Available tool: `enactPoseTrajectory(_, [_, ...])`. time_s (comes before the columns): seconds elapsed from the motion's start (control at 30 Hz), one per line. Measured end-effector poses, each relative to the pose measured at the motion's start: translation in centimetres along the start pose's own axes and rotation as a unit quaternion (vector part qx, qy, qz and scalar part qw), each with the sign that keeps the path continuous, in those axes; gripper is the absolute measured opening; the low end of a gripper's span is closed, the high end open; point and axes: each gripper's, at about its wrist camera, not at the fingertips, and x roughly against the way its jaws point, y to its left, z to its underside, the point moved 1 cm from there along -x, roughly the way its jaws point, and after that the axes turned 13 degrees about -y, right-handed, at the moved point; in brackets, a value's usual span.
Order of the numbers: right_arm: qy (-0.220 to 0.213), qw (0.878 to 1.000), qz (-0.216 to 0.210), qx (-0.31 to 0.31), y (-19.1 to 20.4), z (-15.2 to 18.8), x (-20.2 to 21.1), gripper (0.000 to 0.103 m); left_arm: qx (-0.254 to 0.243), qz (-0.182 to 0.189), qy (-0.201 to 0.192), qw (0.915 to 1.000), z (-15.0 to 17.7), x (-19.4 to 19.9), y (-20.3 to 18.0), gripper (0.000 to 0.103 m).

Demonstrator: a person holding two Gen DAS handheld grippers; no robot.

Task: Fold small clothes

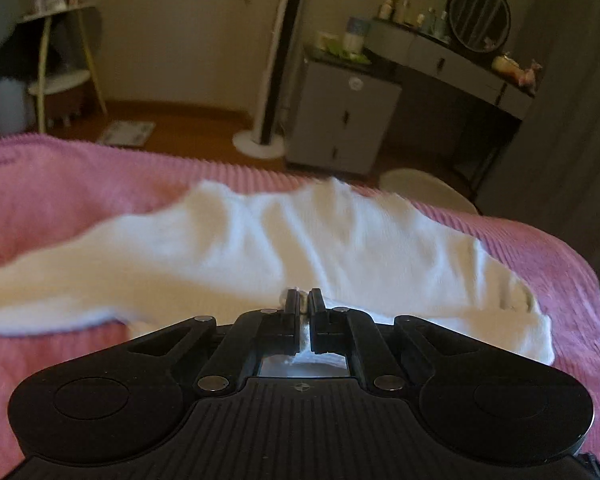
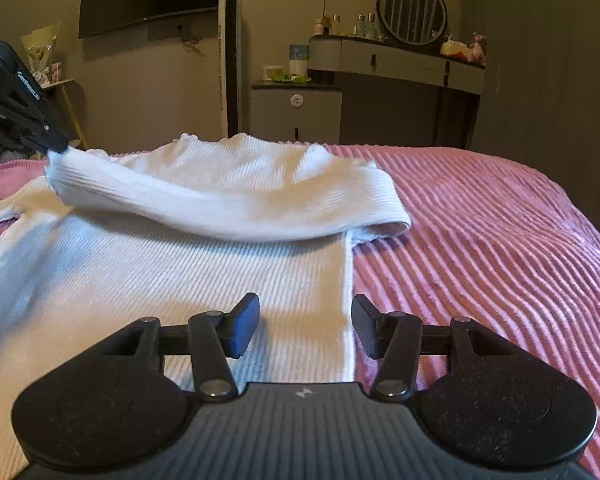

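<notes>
At the bottom of the right view the right gripper [image 2: 306, 326] stands half open, gripping nothing, astride the top's [image 2: 172, 280] right hem. The top lies mid-frame on the pink bedspread [image 2: 480, 240]. Farther, at upper left, the left gripper [image 2: 58, 146] is clamped on the cuff of the sleeve [image 2: 228, 204], lifted across the body. The risk: that small pinch could slip and drop the sleeve askew, or the pull could drag the unpinned body crooked. Count: one top, one lifted sleeve, two grippers, one bedspread.
</notes>
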Motion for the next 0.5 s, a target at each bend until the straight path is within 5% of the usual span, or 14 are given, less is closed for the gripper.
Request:
enactPoseTrajectory(0.13, [0.002, 1.000, -0.006, 0.008, 0.6, 0.3, -0.1, 0.051, -0.034, -0.038, -0.032, 0.9982, 0.3, 0.1, 1.6, 0.006])
enactPoseTrajectory(0.43, [-0.011, 0.999, -0.026, -0.046, -2.0, -2.8, -2.5, 0.049, -0.013, -0.043, 0.019, 0.9988, 2.5, -1.8, 4.0, 0.011])
enactPoseTrajectory(0.5, [-0.008, 0.998, -0.017, -0.065, -3.7, -4.4, -4.6, 0.041, -0.008, -0.046, 0.030, 0.9985, 2.6, -2.3, 4.5, 0.012])
